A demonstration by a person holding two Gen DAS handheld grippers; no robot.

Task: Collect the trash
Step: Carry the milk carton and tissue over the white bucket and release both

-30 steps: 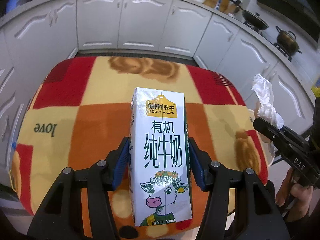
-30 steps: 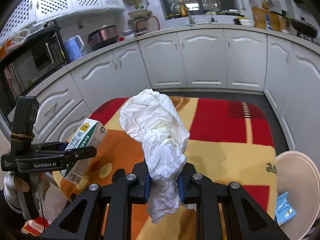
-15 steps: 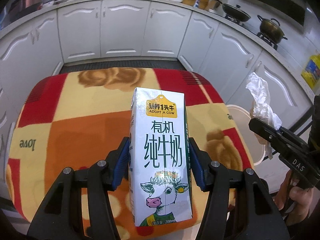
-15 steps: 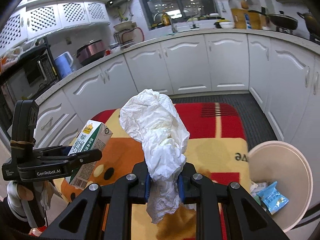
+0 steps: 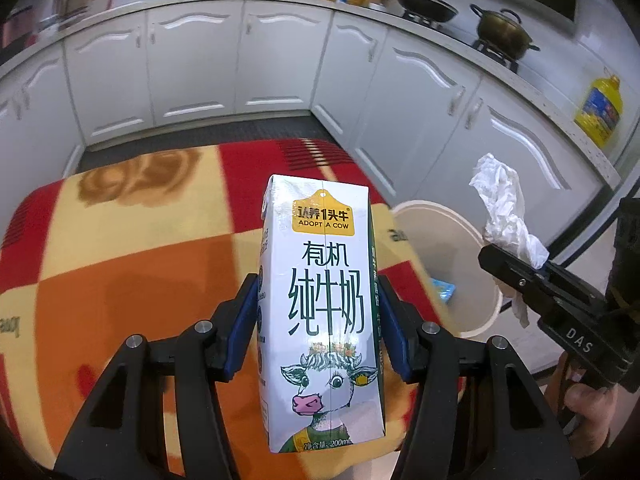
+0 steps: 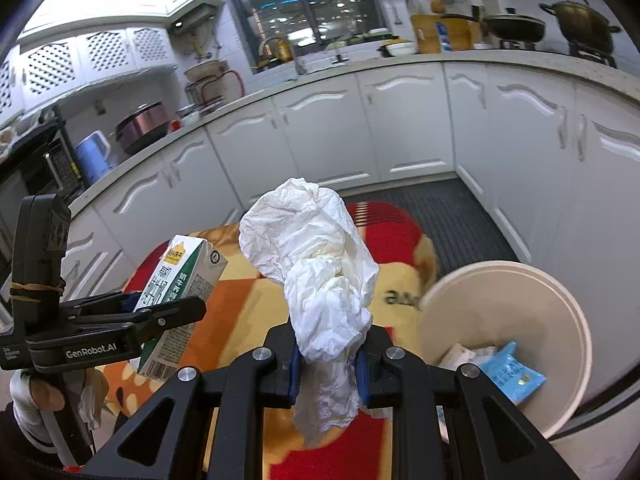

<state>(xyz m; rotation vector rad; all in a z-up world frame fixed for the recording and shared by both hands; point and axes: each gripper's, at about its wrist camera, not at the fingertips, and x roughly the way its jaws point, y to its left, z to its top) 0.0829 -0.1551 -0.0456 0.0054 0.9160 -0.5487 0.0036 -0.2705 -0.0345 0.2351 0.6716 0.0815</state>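
My left gripper (image 5: pixel 320 312) is shut on a white milk carton (image 5: pixel 324 312) with green Chinese print and a cartoon cow, held upright above the blanket-covered table (image 5: pixel 120 272). It also shows in the right wrist view (image 6: pixel 180 300), held by the left gripper (image 6: pixel 160 316). My right gripper (image 6: pixel 326 364) is shut on a crumpled white tissue (image 6: pixel 320 276), also visible in the left wrist view (image 5: pixel 504 216). A cream round trash bin (image 6: pixel 560 380) stands to the right of the table, also in the left wrist view (image 5: pixel 472 248), with a blue wrapper (image 6: pixel 512 376) inside.
White kitchen cabinets (image 5: pixel 200 68) ring the room. A dark floor mat (image 6: pixel 440 216) lies beyond the table. Pots (image 5: pixel 500 28) sit on the stove. A yellow oil bottle (image 5: pixel 600 112) stands on the counter. A kettle (image 6: pixel 94 156) stands at left.
Both grippers have swung to the right with their loads. The trash bin has come much further into both views and now sits close to the right gripper.
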